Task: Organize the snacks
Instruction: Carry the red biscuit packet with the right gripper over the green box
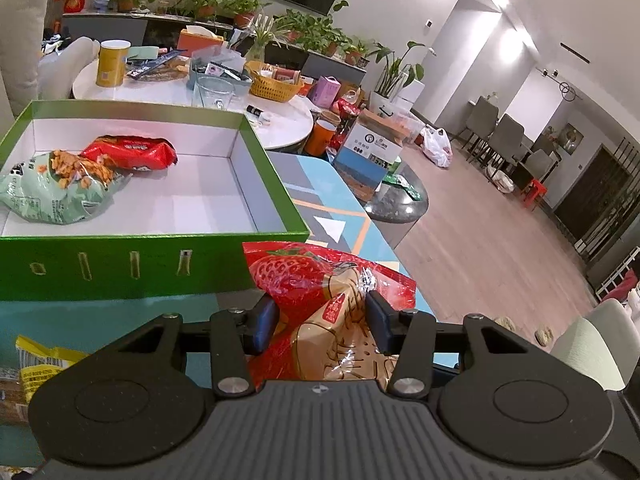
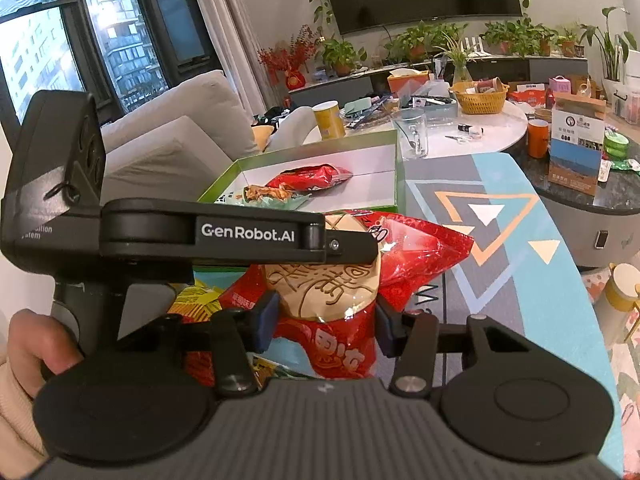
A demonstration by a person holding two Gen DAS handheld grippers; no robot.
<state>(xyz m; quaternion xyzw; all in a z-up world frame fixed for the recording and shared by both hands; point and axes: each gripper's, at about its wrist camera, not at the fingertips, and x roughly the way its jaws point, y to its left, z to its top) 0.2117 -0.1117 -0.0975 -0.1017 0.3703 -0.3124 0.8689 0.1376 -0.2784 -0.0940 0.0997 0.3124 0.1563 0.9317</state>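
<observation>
Both grippers grasp the same snack: a red strawberry-printed bag (image 1: pixel 320 304) with a tan panel of printed characters. In the left wrist view the left gripper (image 1: pixel 322 320) has its jaws clenched on the bag's crinkled middle, one pad pressing each side, and the bag's upper part stands up just in front of the near wall of the green box (image 1: pixel 120 264). In the right wrist view the right gripper (image 2: pixel 324 320) has its jaws closed against the lower part of the same bag, the pads touching the red film on both sides. The left gripper's black body, marked with a white brand name, crosses that view above, its finger tip lying over the bag's top. A person's hand (image 2: pixel 40 344) wraps its handle at the lower left, with a cream sleeve below.

The bag is held above the patterned blue and grey worktop (image 1: pixel 340 208), near the box but outside it. The box is open, with a white inside, and holds two packets side by side at its left end: a pale green packet (image 1: pixel 52 196) showing orange snack pieces, and a red packet (image 1: pixel 132 154) behind it, touching it. The rest of the box floor is bare. A yellow packet (image 1: pixel 44 364) lies on the worktop at the lower left of the left wrist view, partly hidden by the gripper
</observation>
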